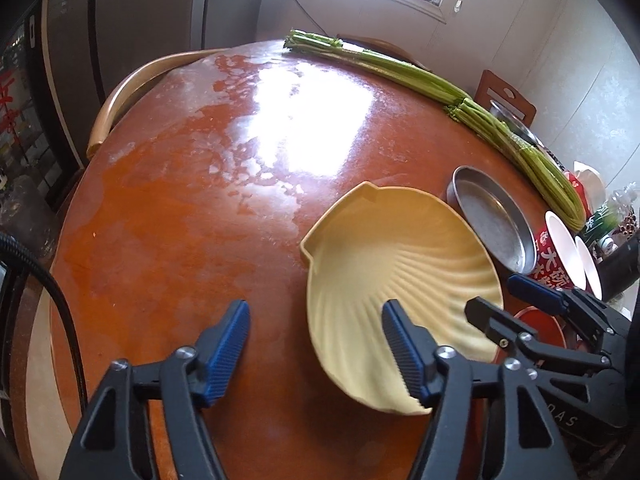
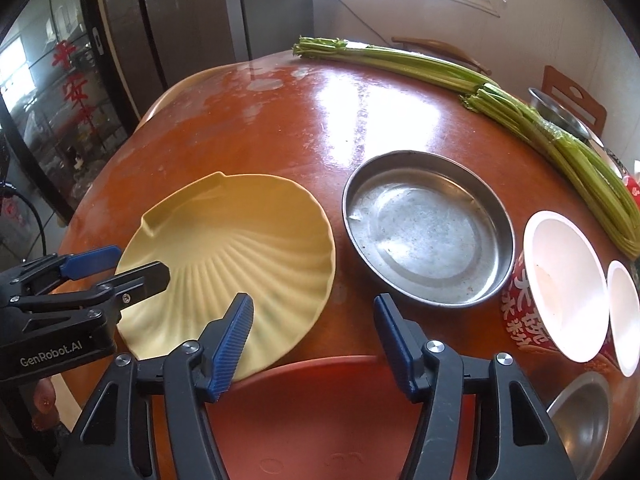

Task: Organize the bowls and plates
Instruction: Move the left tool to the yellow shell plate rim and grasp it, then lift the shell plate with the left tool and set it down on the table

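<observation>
left tool [image 1: 315, 305] released | right tool [image 2: 314, 298] released | yellow plate [image 1: 380, 240] rim inside both gaps (ungripped)

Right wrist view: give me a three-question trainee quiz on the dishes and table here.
1. True or false: the yellow shell-shaped ribbed plate sits inside the round metal pan.
2. What lies along the far side of the red-brown round table? A: bundled green stalks; B: chopsticks; C: a folded towel.
3. Fill in: the red printed paper bowl is ____ inside.
Key: 1 false; 2 A; 3 white.
</observation>
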Motion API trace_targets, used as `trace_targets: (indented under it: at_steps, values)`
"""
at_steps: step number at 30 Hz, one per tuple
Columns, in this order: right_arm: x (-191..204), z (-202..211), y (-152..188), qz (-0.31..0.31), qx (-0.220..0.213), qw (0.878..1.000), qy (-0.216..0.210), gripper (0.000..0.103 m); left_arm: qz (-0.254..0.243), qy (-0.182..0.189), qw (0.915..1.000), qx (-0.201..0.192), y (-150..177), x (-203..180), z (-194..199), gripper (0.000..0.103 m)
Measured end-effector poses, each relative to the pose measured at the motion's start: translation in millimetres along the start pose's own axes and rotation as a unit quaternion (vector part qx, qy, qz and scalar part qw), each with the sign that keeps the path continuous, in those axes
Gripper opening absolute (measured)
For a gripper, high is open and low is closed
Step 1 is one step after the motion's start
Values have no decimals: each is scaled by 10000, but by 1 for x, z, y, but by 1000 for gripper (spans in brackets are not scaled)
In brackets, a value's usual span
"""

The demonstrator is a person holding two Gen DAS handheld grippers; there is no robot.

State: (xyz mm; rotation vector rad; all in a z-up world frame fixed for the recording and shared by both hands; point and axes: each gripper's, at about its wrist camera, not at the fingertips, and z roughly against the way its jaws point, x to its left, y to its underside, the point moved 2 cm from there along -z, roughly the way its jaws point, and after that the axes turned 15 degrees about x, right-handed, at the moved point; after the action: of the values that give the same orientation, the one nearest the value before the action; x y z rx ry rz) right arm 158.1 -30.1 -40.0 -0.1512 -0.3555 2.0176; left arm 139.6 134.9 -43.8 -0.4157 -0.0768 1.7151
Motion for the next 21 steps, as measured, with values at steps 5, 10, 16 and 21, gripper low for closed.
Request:
trace_targets:
  at_steps: [5, 10, 16, 21]
  values:
    - [5, -4, -1, 90, 33, 9999, -38, 64, -85, 347, 9992, 151, -6, -5, -4, 47]
    - [14, -4, -1, 267, 27, 9996, -109, 56, -192, 375, 9989, 201, -11, -10, -7, 41]
    - [17, -2, -2, 304, 26, 9995, -87, 56, -249, 291, 9991, 179, -16, -10, -5, 41]
    - [25, 9, -6, 341, -86, 9993, -118, 56, -265, 173, 9995, 48, -20, -5, 5, 41]
